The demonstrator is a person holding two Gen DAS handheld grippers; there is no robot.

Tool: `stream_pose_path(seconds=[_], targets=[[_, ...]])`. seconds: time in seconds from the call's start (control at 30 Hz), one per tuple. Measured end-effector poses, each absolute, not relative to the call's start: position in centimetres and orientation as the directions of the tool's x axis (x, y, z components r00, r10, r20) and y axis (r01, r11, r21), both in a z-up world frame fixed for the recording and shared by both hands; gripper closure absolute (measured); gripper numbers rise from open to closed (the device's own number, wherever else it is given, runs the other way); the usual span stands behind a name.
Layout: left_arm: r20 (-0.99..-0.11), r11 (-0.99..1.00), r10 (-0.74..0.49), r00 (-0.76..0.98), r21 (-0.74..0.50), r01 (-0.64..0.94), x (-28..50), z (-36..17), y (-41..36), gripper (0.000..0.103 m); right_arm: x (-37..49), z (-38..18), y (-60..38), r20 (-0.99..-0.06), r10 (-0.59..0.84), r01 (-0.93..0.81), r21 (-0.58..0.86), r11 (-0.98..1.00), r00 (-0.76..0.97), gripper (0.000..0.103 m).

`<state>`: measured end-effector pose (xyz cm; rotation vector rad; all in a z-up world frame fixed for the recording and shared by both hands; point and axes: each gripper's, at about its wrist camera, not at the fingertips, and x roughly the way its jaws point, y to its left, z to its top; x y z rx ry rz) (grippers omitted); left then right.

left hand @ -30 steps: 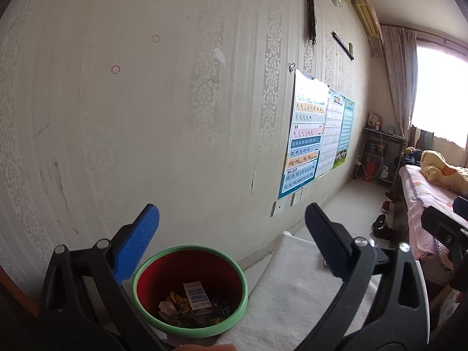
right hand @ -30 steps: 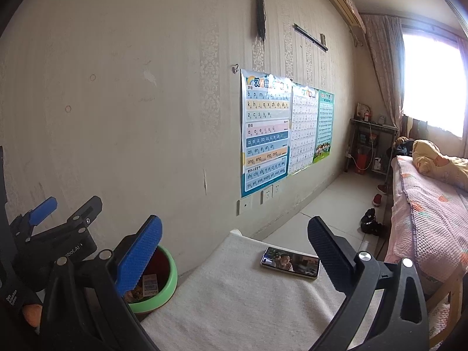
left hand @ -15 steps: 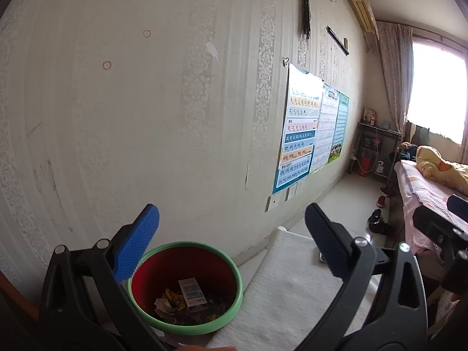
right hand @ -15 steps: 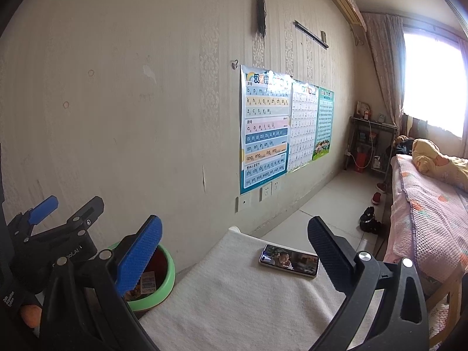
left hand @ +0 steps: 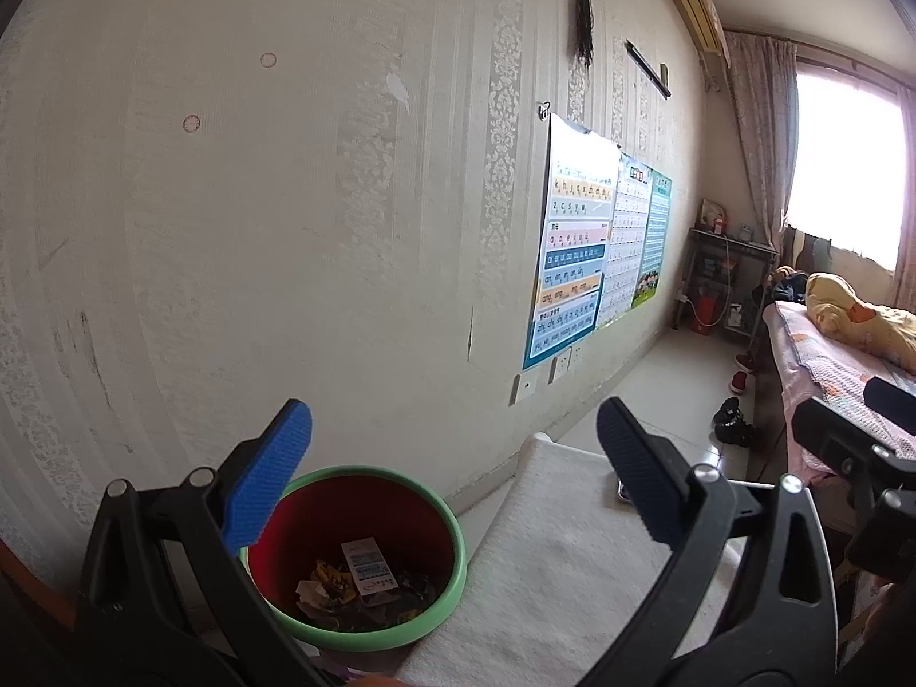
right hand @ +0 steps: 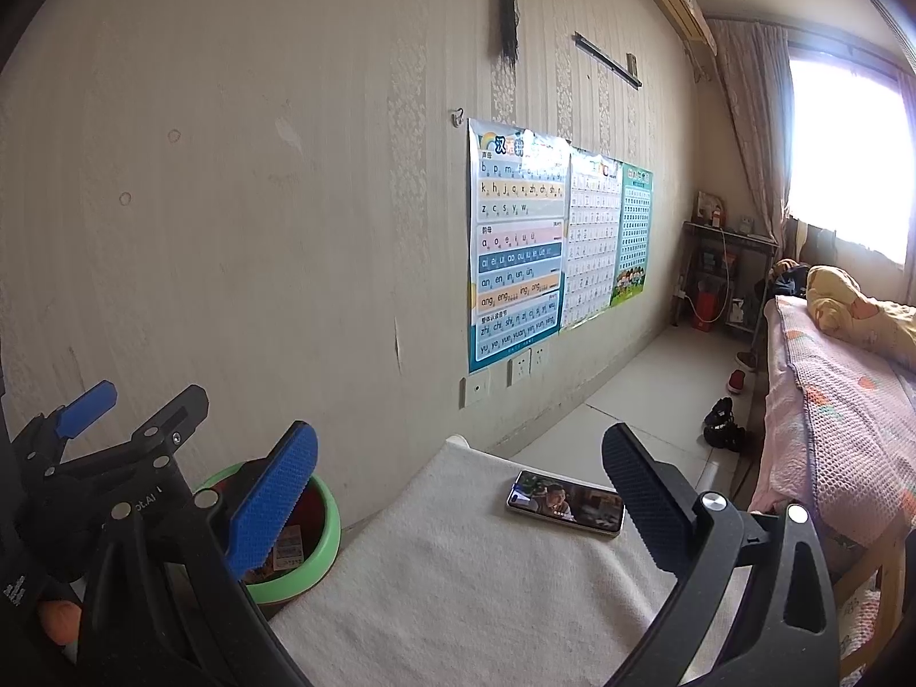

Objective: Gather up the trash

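One bed (right hand: 847, 401) ran along the right, and three charts (right hand: 518, 246) hung on the papered wall. One white-covered tabletop (right hand: 458, 584) lay ahead, a single phone (right hand: 565, 502) on it. One red bin (left hand: 366, 555) with a green rim stood left of it against the wall, trash (left hand: 358, 587) inside. The left gripper (left hand: 452, 475) and right gripper (right hand: 458, 486) hovered, jaws spread wide, holding nothing.

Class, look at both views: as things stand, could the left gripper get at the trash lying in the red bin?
Probably yes. The left gripper is open and empty, the red bin sits just ahead of it with no lid, and the trash lies exposed at the bottom. Nothing visible blocks the way down.
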<state>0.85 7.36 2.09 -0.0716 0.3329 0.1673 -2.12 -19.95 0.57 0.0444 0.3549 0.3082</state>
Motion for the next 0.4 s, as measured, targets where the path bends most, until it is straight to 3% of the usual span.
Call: stream_pose_path(seconds=[0.17, 0.27, 0.4], targets=[[-0.358, 0.988, 0.134, 0.924, -0.021, -0.151, 1.7, 0.8, 5.9, 0.006, -1.5, -0.5, -20.5, -0.359, 0.296, -0.279, 0.099, 0.955, 0.885, 0.006], [-0.467, 0.990, 0.103, 0.878, -0.035, -0.135, 3.6, -2.6, 4.6, 0.006, -0.3, -3.3, -21.6, -0.402, 0.287, -0.263, 0.114, 0.958, 0.870, 0.007], [-0.651, 0.996, 0.082, 0.754, 0.038, -0.076, 6.5, -10.9, 1.9, 0.006, 2.3, -11.9, -24.7, -0.553, 0.157, -0.128, 0.092, 0.988, 0.818, 0.007]])
